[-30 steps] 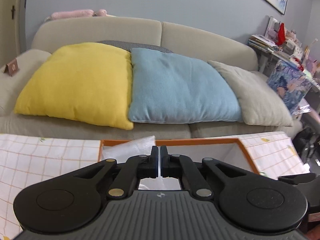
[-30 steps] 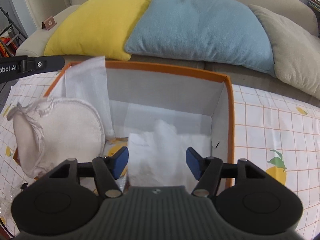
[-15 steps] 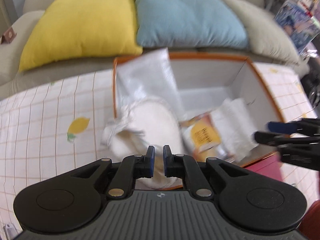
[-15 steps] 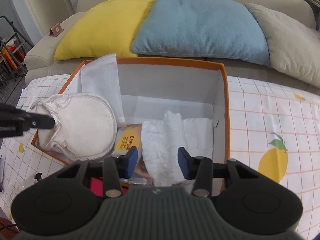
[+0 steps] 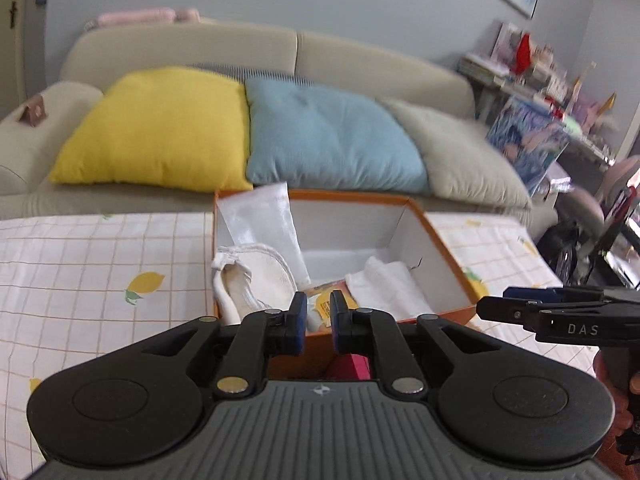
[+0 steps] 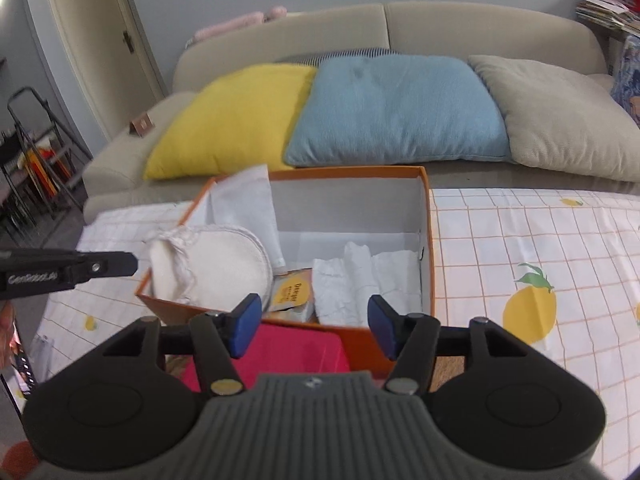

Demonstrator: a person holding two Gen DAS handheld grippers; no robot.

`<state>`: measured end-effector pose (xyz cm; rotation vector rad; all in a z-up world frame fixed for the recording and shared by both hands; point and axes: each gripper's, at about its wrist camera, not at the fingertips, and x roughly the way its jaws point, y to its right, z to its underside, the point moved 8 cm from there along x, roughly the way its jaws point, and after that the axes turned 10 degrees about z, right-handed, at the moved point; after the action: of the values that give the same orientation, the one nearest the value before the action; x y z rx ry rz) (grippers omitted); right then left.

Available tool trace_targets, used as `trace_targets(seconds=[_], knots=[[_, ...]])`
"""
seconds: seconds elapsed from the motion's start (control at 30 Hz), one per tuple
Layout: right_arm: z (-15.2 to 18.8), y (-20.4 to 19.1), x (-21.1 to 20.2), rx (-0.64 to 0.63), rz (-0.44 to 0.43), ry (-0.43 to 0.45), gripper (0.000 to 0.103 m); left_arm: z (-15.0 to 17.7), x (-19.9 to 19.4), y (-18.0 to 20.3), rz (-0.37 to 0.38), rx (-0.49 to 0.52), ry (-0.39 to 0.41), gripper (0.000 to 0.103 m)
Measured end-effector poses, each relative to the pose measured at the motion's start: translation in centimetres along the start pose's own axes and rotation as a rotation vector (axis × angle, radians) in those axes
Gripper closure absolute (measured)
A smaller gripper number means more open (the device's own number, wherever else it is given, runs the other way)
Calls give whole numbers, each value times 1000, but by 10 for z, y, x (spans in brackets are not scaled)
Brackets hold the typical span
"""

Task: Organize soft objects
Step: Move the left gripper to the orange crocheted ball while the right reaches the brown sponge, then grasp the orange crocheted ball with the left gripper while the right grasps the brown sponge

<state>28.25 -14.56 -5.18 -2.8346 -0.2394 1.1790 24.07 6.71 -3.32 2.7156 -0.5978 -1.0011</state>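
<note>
An orange box [image 5: 444, 240] [image 6: 426, 208] with a white inside stands on the lemon-print tablecloth. In its left end lies a round cream cloth pouch [image 5: 260, 276] [image 6: 216, 264]. A folded white towel [image 5: 388, 284] [image 6: 360, 280] lies at its right end, and a yellow packet [image 5: 320, 302] [image 6: 292, 292] sits between them. A white cloth [image 5: 260, 216] [image 6: 244, 200] leans in the back left corner. My left gripper [image 5: 318, 320] hovers before the box's near wall, its jaws opening with a narrow empty gap. My right gripper [image 6: 314, 326] is open and still widening, with nothing between its pads.
A red-pink object [image 6: 296, 352] lies just in front of the box, under both grippers. Behind the table a beige sofa [image 6: 384, 24] carries yellow, blue and grey cushions. A cluttered shelf [image 5: 540, 80] stands at the right. A door and a metal rack [image 6: 28, 152] stand at the left.
Both grippers have drawn back from the box towards me. The left jaws went from shut to slightly apart, and the cream pouch now rests in the box. The right jaws narrowed, then widened again.
</note>
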Motion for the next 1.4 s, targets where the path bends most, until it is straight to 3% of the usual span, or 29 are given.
trace_targets(seconds=[0.1,0.2,0.47,0.63,0.9,1.13,1.4], knots=[[21,4,-25,30,3,40,41,20,-30,5,-29,0,69,81],[45,7,-40,50,12,48,40,42,-42,7,-51,-8,84,78],[115,16,-50,58,83,-18,40,114,-34,27,20,-133,2,62],[144,19,-44,-5,144,-49,40,143,-14,44,31,-115,-72,53],[151,26,-39,-16,182,-39,36,163,15,49,-26,-145,-105,43],[158,29,-23,-10,182,-66,35,174,42,44,-90,-115,-170,43],[159,43,4,-82,266,-62,35,183,62,36,-116,-139,-218,43]])
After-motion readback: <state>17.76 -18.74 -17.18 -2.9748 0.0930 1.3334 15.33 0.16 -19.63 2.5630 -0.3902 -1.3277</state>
